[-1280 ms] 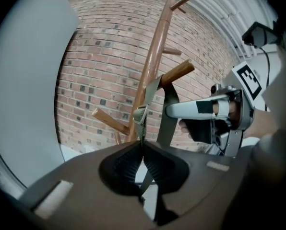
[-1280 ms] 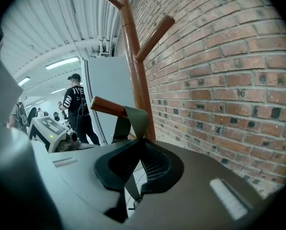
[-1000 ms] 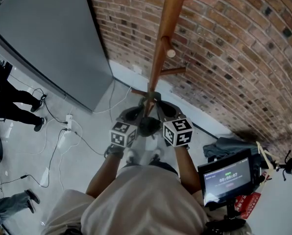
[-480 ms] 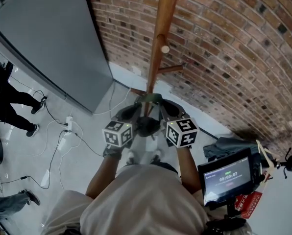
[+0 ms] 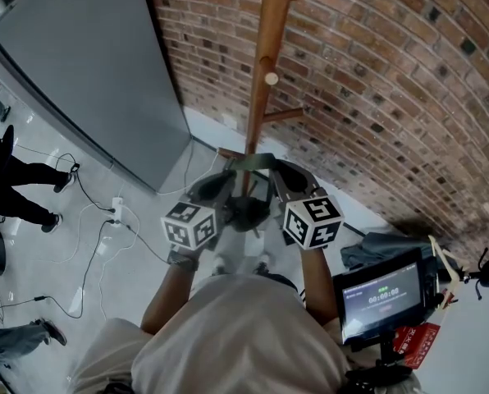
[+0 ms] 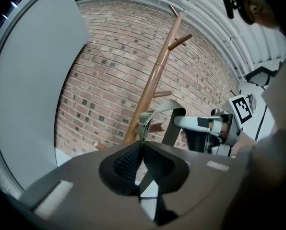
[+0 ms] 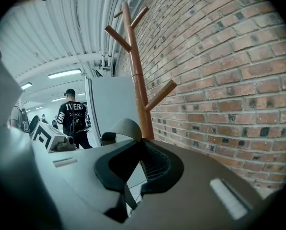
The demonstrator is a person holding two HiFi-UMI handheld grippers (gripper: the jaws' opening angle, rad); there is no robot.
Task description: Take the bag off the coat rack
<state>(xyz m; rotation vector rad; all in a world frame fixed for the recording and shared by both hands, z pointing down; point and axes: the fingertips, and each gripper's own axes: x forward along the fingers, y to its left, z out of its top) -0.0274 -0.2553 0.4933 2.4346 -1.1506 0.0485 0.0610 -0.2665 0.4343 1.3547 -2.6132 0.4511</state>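
Note:
A wooden coat rack point(image 5: 262, 80) with angled pegs stands against the brick wall. The bag's grey-green strap point(image 5: 253, 162) arches in front of its pole, and the dark bag point(image 5: 246, 212) hangs below, between my two grippers. My left gripper point(image 5: 226, 177) is shut on the strap's left end point(image 6: 144, 123). My right gripper point(image 5: 279, 172) is shut on the other end point(image 7: 126, 127). In the left gripper view the strap point(image 6: 166, 107) loops across to the right gripper point(image 6: 205, 127). Whether the strap still touches a peg is hidden.
A tall grey panel point(image 5: 89, 64) leans at the left of the brick wall point(image 5: 392, 97). Cables and a power strip point(image 5: 113, 212) lie on the floor; people's legs point(image 5: 23, 179) show at far left. A monitor on a stand point(image 5: 380, 298) and grey cloth point(image 5: 384, 245) sit at right.
Both grippers have drawn a little apart and risen slightly with the strap, which now arches wider in front of the pole. Both stay shut.

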